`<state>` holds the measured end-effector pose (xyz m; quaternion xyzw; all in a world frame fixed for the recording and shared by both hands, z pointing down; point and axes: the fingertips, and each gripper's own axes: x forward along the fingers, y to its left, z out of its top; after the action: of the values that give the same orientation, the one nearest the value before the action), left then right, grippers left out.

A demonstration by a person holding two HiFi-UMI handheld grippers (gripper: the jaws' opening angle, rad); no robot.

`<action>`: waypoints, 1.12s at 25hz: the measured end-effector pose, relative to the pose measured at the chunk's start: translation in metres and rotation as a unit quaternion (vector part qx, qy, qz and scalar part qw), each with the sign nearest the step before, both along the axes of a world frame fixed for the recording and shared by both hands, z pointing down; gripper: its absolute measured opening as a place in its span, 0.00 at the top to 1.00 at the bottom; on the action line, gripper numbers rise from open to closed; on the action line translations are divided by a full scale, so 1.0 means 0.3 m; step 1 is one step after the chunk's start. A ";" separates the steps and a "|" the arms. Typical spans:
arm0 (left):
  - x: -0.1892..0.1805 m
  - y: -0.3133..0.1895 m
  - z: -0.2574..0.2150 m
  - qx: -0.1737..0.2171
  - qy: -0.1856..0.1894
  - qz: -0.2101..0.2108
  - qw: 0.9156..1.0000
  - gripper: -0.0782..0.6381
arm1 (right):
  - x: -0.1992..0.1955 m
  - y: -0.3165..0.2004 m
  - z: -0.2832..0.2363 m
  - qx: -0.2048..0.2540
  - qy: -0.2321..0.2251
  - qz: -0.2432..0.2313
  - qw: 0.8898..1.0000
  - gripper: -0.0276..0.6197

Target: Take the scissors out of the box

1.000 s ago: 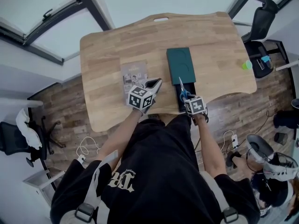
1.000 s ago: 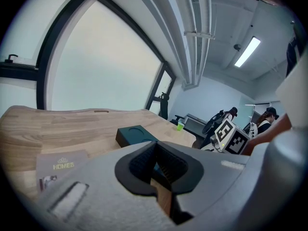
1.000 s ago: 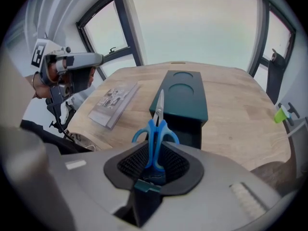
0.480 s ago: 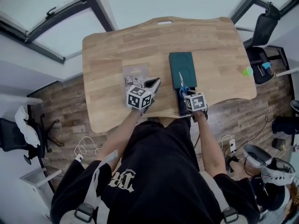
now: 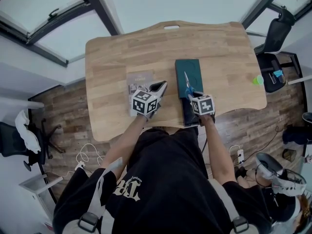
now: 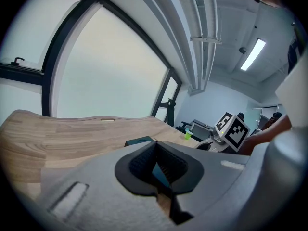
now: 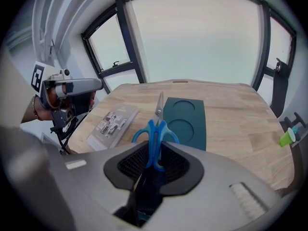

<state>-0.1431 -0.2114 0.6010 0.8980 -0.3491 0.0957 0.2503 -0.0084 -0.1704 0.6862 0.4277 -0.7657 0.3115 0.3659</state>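
Blue-handled scissors (image 5: 188, 87) (image 7: 155, 134) hang blades-forward in my right gripper (image 5: 194, 95) (image 7: 154, 153), which is shut on their handles. They are lifted above the dark open box (image 5: 189, 116) at the table's near edge, whose dark green lid (image 5: 189, 71) (image 7: 185, 121) lies flat just beyond. My left gripper (image 5: 159, 87) (image 6: 155, 150) hovers to the left of the box over the wood, its jaws together with nothing between them; it also shows in the right gripper view as left gripper (image 7: 72, 86).
A printed booklet (image 5: 138, 81) (image 7: 113, 121) lies on the wooden table (image 5: 122, 52) left of the lid. A lime-green cup (image 5: 257, 80) (image 7: 287, 138) sits off the right side near a black chair (image 5: 274, 33). Windows stand beyond the far edge.
My right gripper has risen with the scissors and carried them a little further over the lid. The left gripper has drifted slightly; its jaws look unchanged.
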 end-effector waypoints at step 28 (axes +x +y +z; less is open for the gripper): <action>0.006 -0.102 -0.193 0.042 0.028 -0.017 0.999 0.89 | -0.039 -0.164 -0.264 0.101 -0.043 0.009 0.994 0.82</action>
<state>-0.1415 -0.2419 0.5432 0.9040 -0.3610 0.0513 0.2233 -0.0201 -0.2197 0.6070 0.4555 -0.8043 0.2537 0.2850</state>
